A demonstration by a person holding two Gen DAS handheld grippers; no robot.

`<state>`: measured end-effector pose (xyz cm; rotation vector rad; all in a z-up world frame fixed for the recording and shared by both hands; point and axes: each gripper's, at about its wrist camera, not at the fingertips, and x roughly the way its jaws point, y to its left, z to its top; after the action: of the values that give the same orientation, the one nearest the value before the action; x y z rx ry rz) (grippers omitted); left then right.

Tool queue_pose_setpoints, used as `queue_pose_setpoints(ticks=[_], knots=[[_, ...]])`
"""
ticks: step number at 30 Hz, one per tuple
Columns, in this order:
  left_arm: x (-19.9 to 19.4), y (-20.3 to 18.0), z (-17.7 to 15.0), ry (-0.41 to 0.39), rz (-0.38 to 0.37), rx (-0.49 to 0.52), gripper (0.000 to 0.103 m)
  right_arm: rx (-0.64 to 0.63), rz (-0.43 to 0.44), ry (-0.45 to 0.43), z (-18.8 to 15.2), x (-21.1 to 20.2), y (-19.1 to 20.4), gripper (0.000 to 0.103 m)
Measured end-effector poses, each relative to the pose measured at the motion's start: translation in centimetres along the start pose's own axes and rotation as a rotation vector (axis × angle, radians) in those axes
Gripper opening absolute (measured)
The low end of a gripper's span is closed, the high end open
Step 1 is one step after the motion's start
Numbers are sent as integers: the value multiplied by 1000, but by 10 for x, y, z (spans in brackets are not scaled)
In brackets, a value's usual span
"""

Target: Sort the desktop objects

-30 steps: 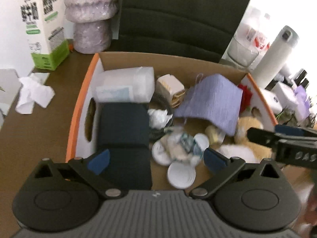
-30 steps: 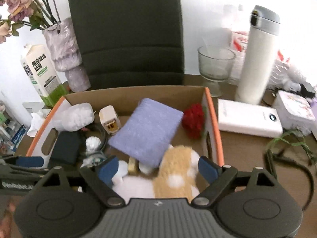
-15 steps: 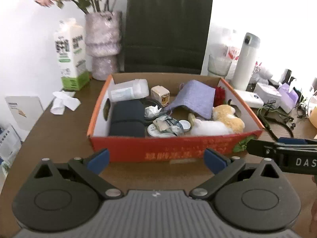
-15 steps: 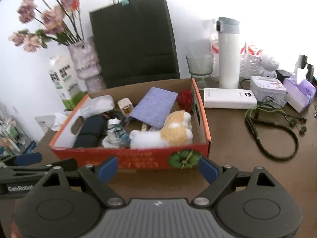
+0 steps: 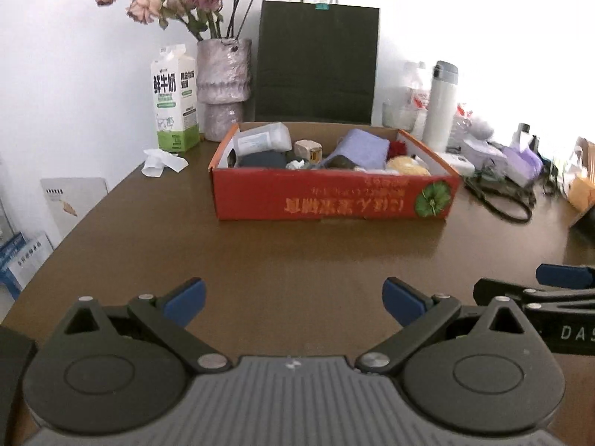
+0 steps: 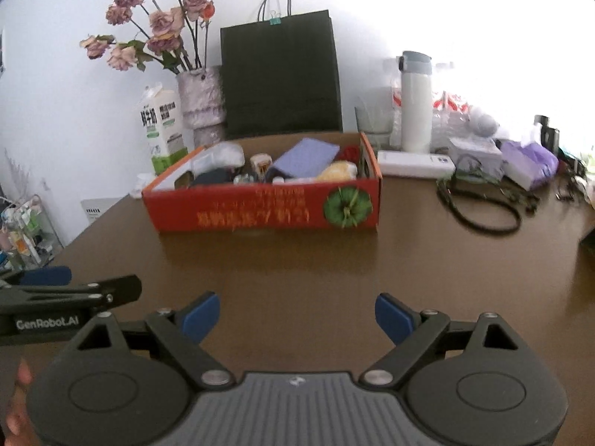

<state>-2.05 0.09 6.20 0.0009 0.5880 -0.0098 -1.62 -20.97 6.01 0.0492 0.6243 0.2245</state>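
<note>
Both wrist views: red cardboard box point(image 5: 334, 197) sits mid-frame on brown table point(image 5: 297, 256), packed w/ sorted stuff: lilac cloth point(image 5: 362, 148), plastic jar point(image 5: 264, 140), dark pouch point(image 5: 262, 159), yellow plush point(image 5: 407, 166). Left gripper point(image 5: 293, 299) at bottom of frame, jaws wide, nothing between them, well apart from box. Right gripper point(image 6: 297, 316) likewise wide & empty, over bare table. Behind box: milk carton point(image 5: 173, 100) & vase w/ dried roses point(image 5: 223, 89) upper left, black paper bag point(image 5: 318, 63) centre, white thermos point(image 5: 442, 106) right. Black cable point(image 6: 479, 212) lies right of box.
</note>
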Motion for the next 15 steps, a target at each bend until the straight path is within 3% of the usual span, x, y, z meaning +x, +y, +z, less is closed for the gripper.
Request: queue_pose_setpoints(ticks=[9, 12, 15], knots=[[-32, 2, -59, 23, 19, -9, 103, 42, -41, 10, -50, -30, -3, 91], [-41, 4, -75, 21, -12, 0, 103, 33, -44, -5, -65, -43, -1, 91], [-39, 2, -78, 14, -14, 38, 103, 0, -45, -10, -70, -43, 4, 99]])
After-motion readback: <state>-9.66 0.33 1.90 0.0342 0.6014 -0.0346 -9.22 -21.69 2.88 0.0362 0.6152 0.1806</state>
